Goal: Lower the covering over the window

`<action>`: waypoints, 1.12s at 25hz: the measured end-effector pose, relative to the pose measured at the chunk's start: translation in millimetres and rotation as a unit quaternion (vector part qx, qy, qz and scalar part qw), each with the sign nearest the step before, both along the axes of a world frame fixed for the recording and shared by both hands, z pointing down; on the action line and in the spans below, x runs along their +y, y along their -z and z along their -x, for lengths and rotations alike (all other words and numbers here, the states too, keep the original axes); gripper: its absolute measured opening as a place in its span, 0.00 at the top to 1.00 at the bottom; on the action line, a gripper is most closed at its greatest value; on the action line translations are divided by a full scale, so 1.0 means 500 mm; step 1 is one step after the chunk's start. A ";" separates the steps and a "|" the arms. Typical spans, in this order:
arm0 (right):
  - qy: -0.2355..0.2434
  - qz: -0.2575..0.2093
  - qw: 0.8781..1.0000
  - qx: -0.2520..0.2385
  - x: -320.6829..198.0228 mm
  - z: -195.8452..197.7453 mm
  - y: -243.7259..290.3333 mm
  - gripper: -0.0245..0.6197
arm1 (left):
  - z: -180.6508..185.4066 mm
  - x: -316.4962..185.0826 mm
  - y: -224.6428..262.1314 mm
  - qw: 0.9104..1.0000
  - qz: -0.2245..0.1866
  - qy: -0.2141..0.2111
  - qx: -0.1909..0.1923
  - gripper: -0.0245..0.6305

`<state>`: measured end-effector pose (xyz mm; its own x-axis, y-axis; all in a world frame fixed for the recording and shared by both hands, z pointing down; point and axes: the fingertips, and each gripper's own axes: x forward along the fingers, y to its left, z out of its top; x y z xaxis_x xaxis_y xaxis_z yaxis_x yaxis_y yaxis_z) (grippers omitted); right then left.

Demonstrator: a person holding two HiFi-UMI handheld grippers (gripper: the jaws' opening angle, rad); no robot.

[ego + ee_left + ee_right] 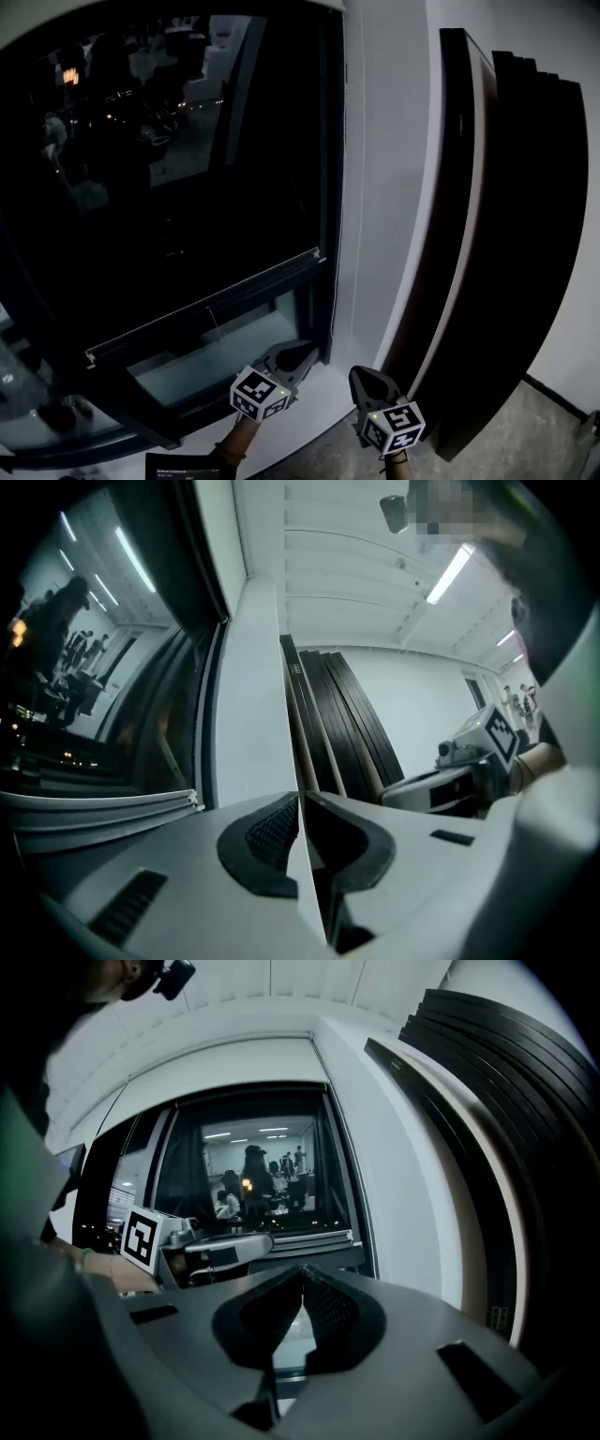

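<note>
Our left gripper (296, 355) and right gripper (369, 380) have their jaws shut on nothing. The blind (206, 310) hangs low over the window (141, 187). We think only a small strip is left to cover.

The covering (178, 216) is a dark blind (one sees dimly through it) and hangs flat over most of the window (220, 349). Its pale bottom rail (206, 308) is near the window's lower edge, with a bare strip of glass under it.

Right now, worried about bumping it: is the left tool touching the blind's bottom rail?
Apart. In the left gripper view, white wall shows between the left tool and bottom rail.
</note>
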<state>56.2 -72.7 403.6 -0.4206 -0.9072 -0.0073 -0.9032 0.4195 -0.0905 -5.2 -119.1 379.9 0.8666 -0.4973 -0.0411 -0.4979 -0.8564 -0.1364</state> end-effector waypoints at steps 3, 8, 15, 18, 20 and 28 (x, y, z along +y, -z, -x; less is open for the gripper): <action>-0.011 -0.009 1.000 0.007 -0.068 0.008 0.029 0.95 | 0.004 -0.052 0.001 1.000 -0.001 -0.020 -0.008 0.95; -0.018 -0.020 0.999 0.026 -0.171 0.019 0.071 0.95 | 0.012 -0.127 -0.009 1.000 0.010 -0.030 0.002 0.93; -0.021 -0.036 0.997 0.065 -0.323 0.017 0.136 0.94 | 0.006 -0.206 -0.039 0.999 0.031 -0.032 0.004 0.92; -0.022 -0.044 0.996 0.069 -0.387 0.004 0.172 0.92 | -0.005 -0.242 -0.047 0.999 0.036 -0.028 0.003 0.91; -0.022 -0.052 0.996 0.071 -0.430 -0.004 0.197 0.88 | -0.018 -0.270 -0.050 0.999 0.036 -0.024 0.001 0.91; -0.037 -0.083 0.993 0.080 -0.596 -0.029 0.281 0.86 | -0.058 -0.365 -0.030 1.000 0.030 -0.005 0.007 0.91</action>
